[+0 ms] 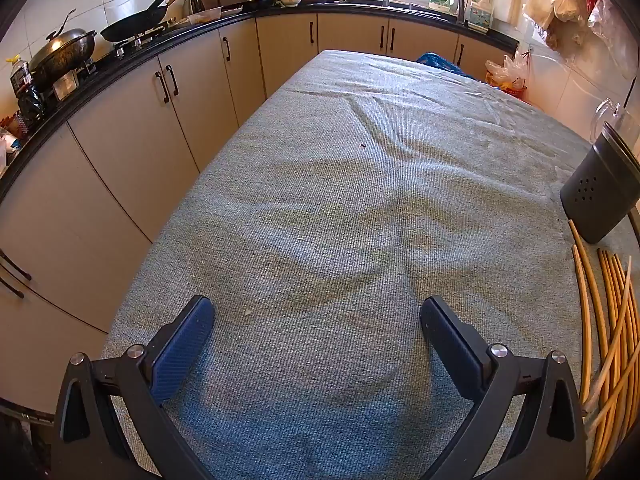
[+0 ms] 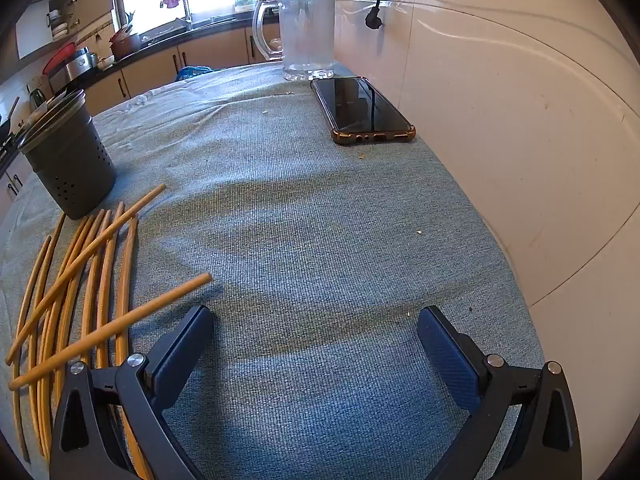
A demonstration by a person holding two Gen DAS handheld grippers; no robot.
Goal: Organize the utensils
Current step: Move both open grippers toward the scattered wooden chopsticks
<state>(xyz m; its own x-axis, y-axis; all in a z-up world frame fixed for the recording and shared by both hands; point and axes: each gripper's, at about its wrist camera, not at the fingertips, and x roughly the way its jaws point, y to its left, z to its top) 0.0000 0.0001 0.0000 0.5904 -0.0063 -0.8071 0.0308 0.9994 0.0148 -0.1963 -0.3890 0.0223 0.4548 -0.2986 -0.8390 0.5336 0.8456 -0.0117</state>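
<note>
Several wooden chopsticks lie in a loose pile on the grey-blue tablecloth, left of my right gripper; they show at the right edge in the left wrist view. A dark grey perforated utensil holder stands upright just beyond them, also in the left wrist view. My left gripper is open and empty above bare cloth, left of the chopsticks. My right gripper is open and empty, with its left finger close beside the nearest chopstick.
A phone in a brown case lies near the white wall. A glass mug stands behind it. Kitchen cabinets and a counter with pans run along the table's left side.
</note>
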